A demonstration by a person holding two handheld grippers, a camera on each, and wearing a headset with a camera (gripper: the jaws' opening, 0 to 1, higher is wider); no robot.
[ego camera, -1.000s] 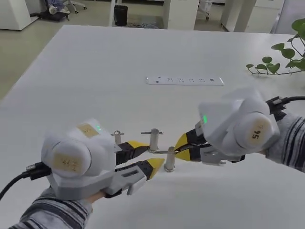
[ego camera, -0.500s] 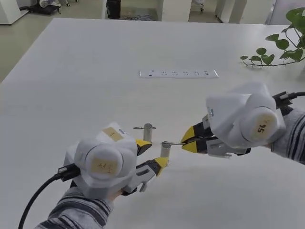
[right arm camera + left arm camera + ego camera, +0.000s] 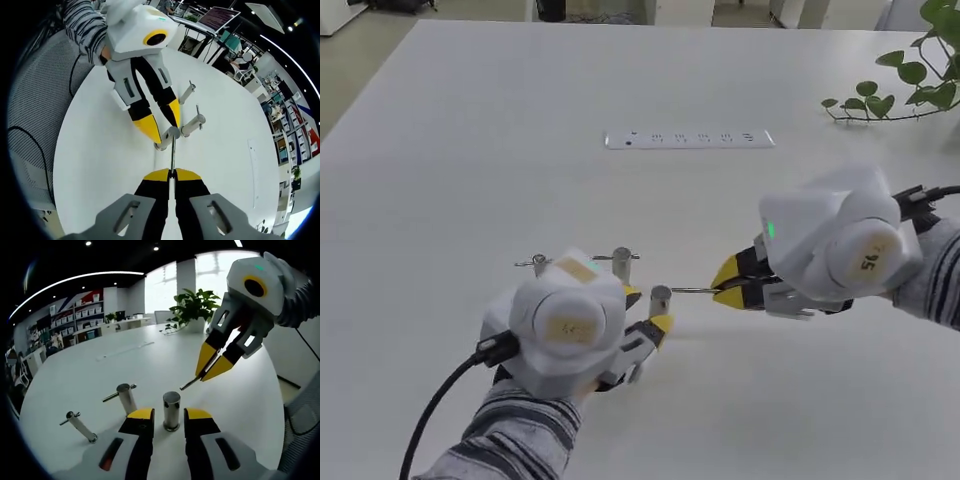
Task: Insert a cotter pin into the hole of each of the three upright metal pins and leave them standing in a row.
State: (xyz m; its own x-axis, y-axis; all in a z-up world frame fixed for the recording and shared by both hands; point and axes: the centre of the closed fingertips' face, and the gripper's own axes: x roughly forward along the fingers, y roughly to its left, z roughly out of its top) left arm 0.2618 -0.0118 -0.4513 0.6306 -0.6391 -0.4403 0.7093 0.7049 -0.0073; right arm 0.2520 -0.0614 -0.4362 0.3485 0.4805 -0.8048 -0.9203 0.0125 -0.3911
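Note:
Three upright metal pins stand in a row on the white table. The far-left pin (image 3: 540, 266) and the middle pin (image 3: 621, 263) each carry a cotter pin through the top. The third pin (image 3: 660, 299) (image 3: 171, 409) has a bare top and stands between the jaws of my left gripper (image 3: 646, 308), which looks open, with small gaps on both sides. My right gripper (image 3: 728, 284) (image 3: 172, 173) is shut on a thin cotter pin (image 3: 696, 290) (image 3: 172, 152). It points at the third pin's top, with its tip close beside it.
A white power strip (image 3: 688, 139) lies farther back on the table. A potted plant's leaves (image 3: 910, 80) reach in at the far right. A black cable (image 3: 440, 410) trails from the left gripper toward the near edge. The table (image 3: 470, 150) is broad and white.
My left gripper has moved forward and its jaws have narrowed around the third pin. The right gripper still holds the cotter pin, now slightly farther right of that pin. The head camera has shifted.

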